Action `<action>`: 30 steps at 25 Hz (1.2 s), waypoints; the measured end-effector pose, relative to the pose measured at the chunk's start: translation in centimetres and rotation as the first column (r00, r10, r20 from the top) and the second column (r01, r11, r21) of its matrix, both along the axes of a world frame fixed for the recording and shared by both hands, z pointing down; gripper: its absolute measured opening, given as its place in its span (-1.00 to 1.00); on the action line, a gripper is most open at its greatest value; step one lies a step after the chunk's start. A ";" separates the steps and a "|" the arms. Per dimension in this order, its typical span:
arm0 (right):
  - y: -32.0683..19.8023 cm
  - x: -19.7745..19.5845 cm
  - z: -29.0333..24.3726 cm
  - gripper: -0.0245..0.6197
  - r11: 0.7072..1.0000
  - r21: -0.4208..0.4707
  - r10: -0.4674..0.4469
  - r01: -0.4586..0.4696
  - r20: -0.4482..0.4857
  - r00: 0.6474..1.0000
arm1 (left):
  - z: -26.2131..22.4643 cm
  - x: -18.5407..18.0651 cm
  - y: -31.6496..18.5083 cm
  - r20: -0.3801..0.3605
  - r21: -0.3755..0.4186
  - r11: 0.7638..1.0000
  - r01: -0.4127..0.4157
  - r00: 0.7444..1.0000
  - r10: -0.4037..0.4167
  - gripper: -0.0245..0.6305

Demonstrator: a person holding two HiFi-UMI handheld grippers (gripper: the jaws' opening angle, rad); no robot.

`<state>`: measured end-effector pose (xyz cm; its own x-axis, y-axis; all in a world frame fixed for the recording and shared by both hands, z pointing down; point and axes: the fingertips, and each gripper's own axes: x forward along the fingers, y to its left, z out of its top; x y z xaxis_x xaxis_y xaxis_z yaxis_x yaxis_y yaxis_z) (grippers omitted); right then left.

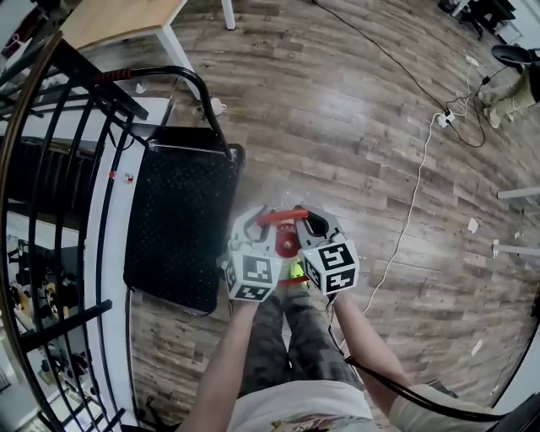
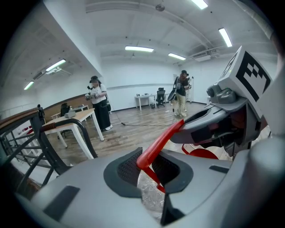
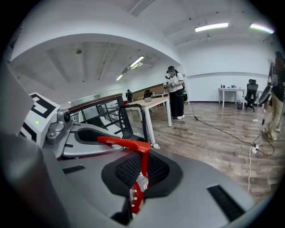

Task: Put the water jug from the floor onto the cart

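Note:
The water jug [image 1: 289, 245] is clear plastic with a red cap and a red carrying handle [image 1: 282, 217]. In the head view it hangs between my two grippers, above the wooden floor and just right of the cart. My left gripper [image 1: 258, 226] is shut on the left end of the handle [image 2: 153, 149], with the crinkled clear jug body [image 2: 150, 198] below the jaws. My right gripper [image 1: 310, 226] is shut on the right end of the handle [image 3: 133, 144], with the red cap [image 3: 135, 196] beneath. Most of the jug is hidden under the grippers.
The cart's black platform [image 1: 177, 228] lies on the floor at the left, its push handle [image 1: 196, 89] at the far end. Black railings [image 1: 51, 169] run along the left. A table [image 1: 126, 21] stands at the back left. A white cable [image 1: 413, 202] crosses the floor at right. People [image 2: 99, 107] stand far off.

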<state>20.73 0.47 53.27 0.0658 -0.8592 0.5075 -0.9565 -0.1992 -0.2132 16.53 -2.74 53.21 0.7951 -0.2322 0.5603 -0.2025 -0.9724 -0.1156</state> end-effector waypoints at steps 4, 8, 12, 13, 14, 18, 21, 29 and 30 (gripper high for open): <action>-0.5 -0.4 -2.7 -0.87 1.000 0.017 -0.010 0.010 -0.019 1.000 | -2.7 -0.4 -0.5 -0.014 0.006 1.000 0.004 1.000 -0.004 -0.72; -0.8 -1.1 -4.7 -0.87 1.000 0.024 -0.007 0.008 -0.027 1.000 | -4.7 -1.2 -0.7 -0.024 0.007 1.000 0.014 1.000 -0.014 -0.72; -1.4 -2.1 -6.2 -0.87 0.999 0.021 -0.024 0.024 -0.032 0.999 | -6.2 -2.3 -1.2 -0.027 -0.003 0.999 0.036 0.999 -0.037 -0.72; -1.6 -2.3 -6.6 -0.87 0.999 0.019 -0.029 0.030 -0.033 0.999 | -6.6 -2.5 -1.3 -0.028 -0.006 0.999 0.040 0.999 -0.040 -0.72; -1.7 -2.6 -7.0 -0.87 0.999 0.019 -0.035 0.035 -0.033 0.999 | -7.0 -2.8 -1.5 -0.029 -0.008 0.999 0.044 0.999 -0.044 -0.72; -2.6 -4.0 -8.4 -0.87 0.998 0.015 -0.068 0.069 -0.037 0.997 | -8.3 -4.2 -2.2 -0.037 -0.009 0.998 0.064 0.997 -0.064 -0.72; -3.2 -5.4 -9.1 -0.87 0.996 0.010 -0.089 0.090 -0.046 0.995 | -9.0 -5.6 -2.7 -0.047 -0.013 0.997 0.072 0.996 -0.073 -0.72; -6.2 -10.0 -10.3 -0.87 0.993 -0.004 -0.120 0.120 -0.046 0.992 | -10.1 -10.3 -5.6 -0.061 -0.030 0.995 0.091 0.994 -0.093 -0.72; -6.6 -10.5 -10.4 -0.87 0.992 -0.002 -0.125 0.125 -0.045 0.991 | -10.2 -10.7 -6.0 -0.061 -0.026 0.995 0.094 0.994 -0.096 -0.72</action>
